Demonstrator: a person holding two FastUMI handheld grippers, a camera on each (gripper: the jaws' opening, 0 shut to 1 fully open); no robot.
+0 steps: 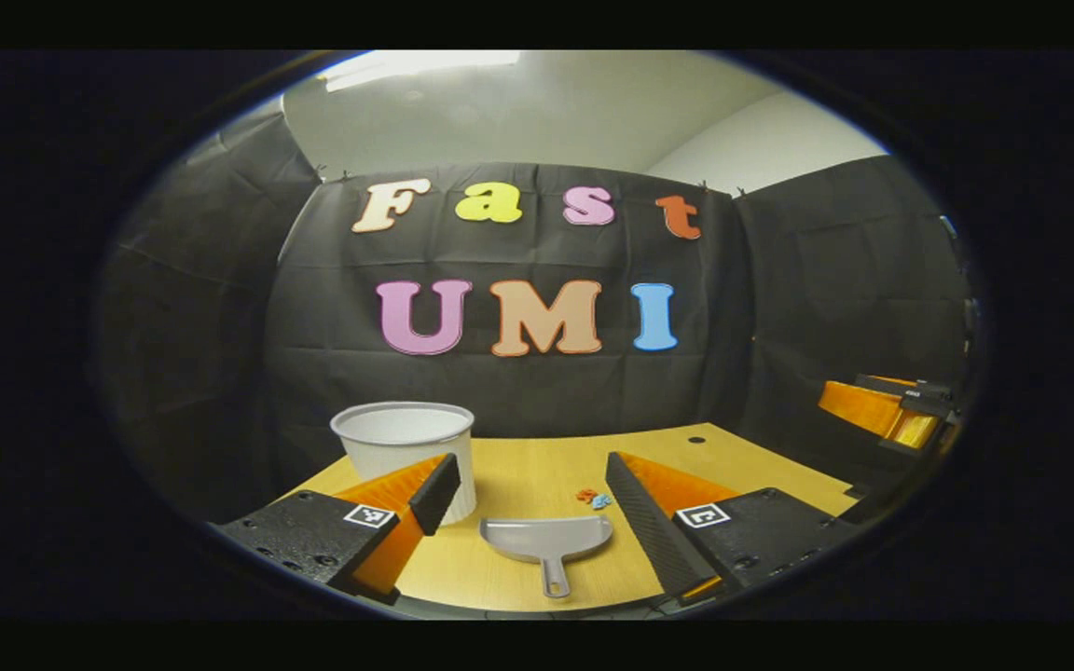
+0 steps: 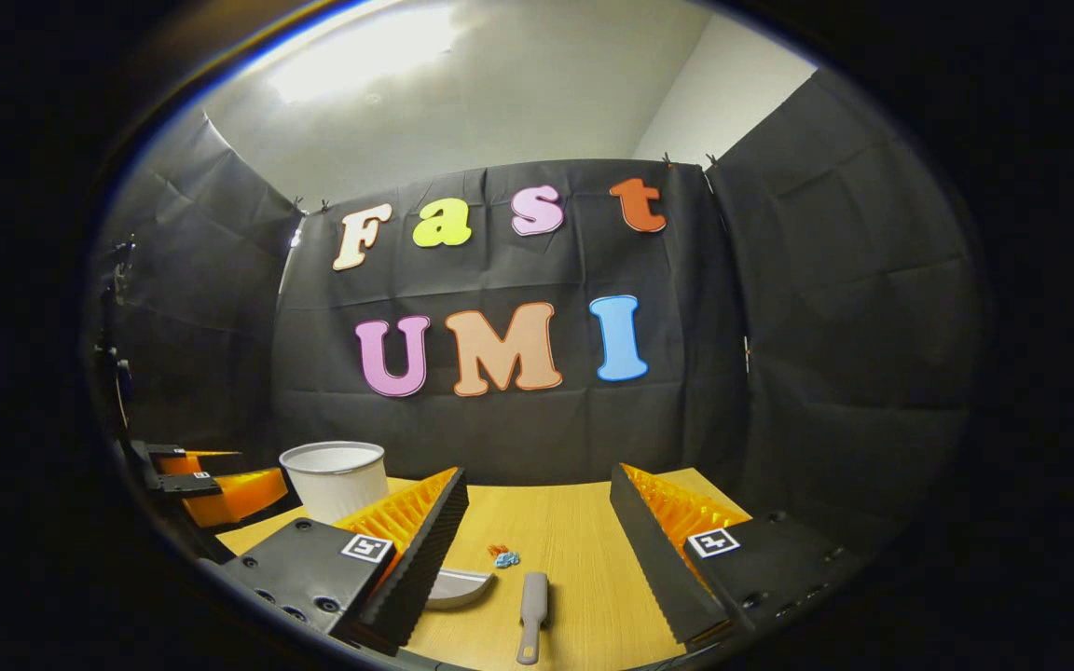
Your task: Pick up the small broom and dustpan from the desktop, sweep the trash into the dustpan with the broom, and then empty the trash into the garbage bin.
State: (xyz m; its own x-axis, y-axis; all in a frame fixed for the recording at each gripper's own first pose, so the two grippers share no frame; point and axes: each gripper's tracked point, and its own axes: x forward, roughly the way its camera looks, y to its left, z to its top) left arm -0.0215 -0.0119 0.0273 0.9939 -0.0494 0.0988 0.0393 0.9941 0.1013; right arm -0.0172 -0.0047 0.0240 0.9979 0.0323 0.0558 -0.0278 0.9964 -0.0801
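Note:
A grey dustpan (image 1: 546,540) lies on the wooden desktop (image 1: 733,457), its handle pointing toward me, just beyond my left gripper (image 1: 530,494), which stands open above it. A few red and blue trash scraps (image 1: 594,499) lie behind the pan's right corner. In the right gripper view a small grey broom (image 2: 532,606) lies lengthwise on the desktop (image 2: 584,540), below my open right gripper (image 2: 537,517). The trash scraps (image 2: 502,556) sit just beyond the broom. The dustpan (image 2: 462,587) is partly hidden behind one of the right gripper's fingers. Neither gripper holds anything.
A white garbage bin (image 1: 404,447) stands at the desktop's back left, behind one of the left gripper's fingers; the bin (image 2: 335,477) also shows in the right gripper view. The right gripper (image 1: 882,410) hovers off the desktop's right edge, the left gripper (image 2: 211,485) off its left. Black cloth walls surround the desk.

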